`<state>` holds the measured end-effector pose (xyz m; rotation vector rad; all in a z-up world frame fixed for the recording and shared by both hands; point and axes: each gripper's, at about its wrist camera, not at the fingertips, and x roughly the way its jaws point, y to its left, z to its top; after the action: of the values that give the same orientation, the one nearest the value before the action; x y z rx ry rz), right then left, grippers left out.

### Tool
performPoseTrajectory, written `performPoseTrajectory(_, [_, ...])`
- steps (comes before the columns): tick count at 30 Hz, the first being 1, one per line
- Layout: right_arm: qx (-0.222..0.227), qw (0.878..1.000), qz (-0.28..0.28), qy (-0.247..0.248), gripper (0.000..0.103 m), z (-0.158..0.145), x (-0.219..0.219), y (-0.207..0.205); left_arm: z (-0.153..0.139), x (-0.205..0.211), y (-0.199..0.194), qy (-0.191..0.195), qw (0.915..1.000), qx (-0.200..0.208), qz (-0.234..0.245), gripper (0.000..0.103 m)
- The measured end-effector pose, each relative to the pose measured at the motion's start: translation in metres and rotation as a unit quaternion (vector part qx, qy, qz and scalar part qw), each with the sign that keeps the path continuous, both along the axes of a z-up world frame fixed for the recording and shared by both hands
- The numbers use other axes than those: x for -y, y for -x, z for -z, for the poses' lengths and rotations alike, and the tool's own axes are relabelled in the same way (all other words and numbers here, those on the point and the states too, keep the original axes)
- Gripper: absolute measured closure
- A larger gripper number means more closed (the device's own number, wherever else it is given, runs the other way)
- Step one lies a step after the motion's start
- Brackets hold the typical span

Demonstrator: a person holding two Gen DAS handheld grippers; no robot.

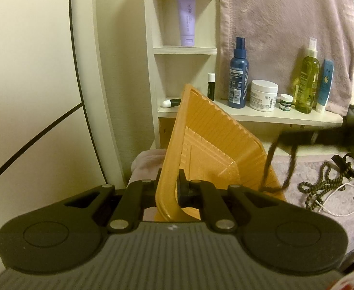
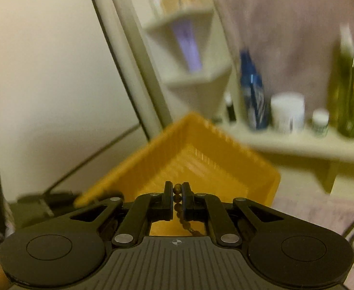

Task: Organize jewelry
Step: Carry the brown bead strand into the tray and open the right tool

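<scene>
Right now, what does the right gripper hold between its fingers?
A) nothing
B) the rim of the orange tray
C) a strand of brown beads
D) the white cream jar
C: in the right wrist view the right gripper pinches a bead strand above the orange tray.

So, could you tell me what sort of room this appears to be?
Probably a bedroom vanity or dressing corner: a shelf of toiletries such as a cream jar, and bead necklaces on a soft purple cloth.
</scene>
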<state>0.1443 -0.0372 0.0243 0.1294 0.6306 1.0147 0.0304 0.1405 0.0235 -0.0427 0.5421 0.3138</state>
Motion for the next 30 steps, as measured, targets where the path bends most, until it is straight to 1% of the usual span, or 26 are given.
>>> performPoseTrajectory(8, [-0.078,0.996,-0.027,0.028,0.097,0.046,-0.013,-0.014,0.001,-0.001,0.000,0.002,1.0000,0.000,-0.002,0.096])
performPoseTrajectory(11, [-0.095,0.994,-0.034,0.041,0.096,0.058,-0.015,-0.015,0.001,-0.001,0.000,0.001,1.0000,-0.001,-0.001,0.096])
performPoseTrajectory(12, [-0.097,0.994,-0.032,0.044,0.094,0.061,-0.014,-0.014,0.001,-0.002,-0.001,0.001,1.0000,-0.001,-0.001,0.096])
performPoseTrajectory(13, [-0.097,0.994,-0.029,0.045,0.089,0.062,-0.013,-0.014,0.001,-0.002,-0.001,0.000,1.0000,-0.001,-0.002,0.096])
performPoseTrajectory(14, [-0.096,0.994,-0.020,0.045,0.069,0.063,-0.009,-0.014,0.001,-0.002,-0.001,0.000,1.0000,-0.002,-0.002,0.096])
performPoseTrajectory(15, [-0.095,0.995,-0.011,0.041,0.046,0.063,-0.004,-0.014,0.000,-0.002,-0.001,0.000,1.0000,-0.002,-0.002,0.096])
performPoseTrajectory(16, [-0.092,0.995,0.000,0.031,0.043,0.062,0.004,-0.013,0.000,-0.002,-0.001,-0.001,1.0000,-0.003,-0.002,0.096])
performPoseTrajectory(18, [-0.082,0.996,0.021,0.017,0.043,0.058,0.021,-0.010,0.000,-0.002,-0.001,-0.001,1.0000,-0.003,-0.003,0.096])
performPoseTrajectory(21, [-0.050,0.996,0.071,0.021,0.043,0.054,0.055,-0.003,0.001,-0.001,-0.002,-0.002,1.0000,-0.003,-0.002,0.096])
performPoseTrajectory(24, [-0.020,0.991,0.123,0.056,0.043,0.059,0.089,0.006,0.001,0.000,-0.001,-0.003,1.0000,-0.003,-0.003,0.096])
performPoseTrajectory(26, [-0.014,0.986,0.152,0.074,0.043,0.065,0.112,0.011,0.001,-0.001,-0.001,-0.003,1.0000,-0.004,-0.003,0.096])
performPoseTrajectory(28, [-0.010,0.981,0.169,0.093,0.043,0.072,0.129,0.015,0.001,0.000,-0.001,-0.004,1.0000,-0.005,-0.004,0.096])
performPoseTrajectory(29, [-0.006,0.979,0.174,0.103,0.044,0.074,0.135,0.017,0.001,0.000,-0.001,-0.004,1.0000,-0.006,-0.004,0.096])
performPoseTrajectory(30, [-0.001,0.978,0.178,0.112,0.048,0.077,0.140,0.019,0.001,0.001,-0.001,-0.006,0.9999,-0.007,-0.005,0.096])
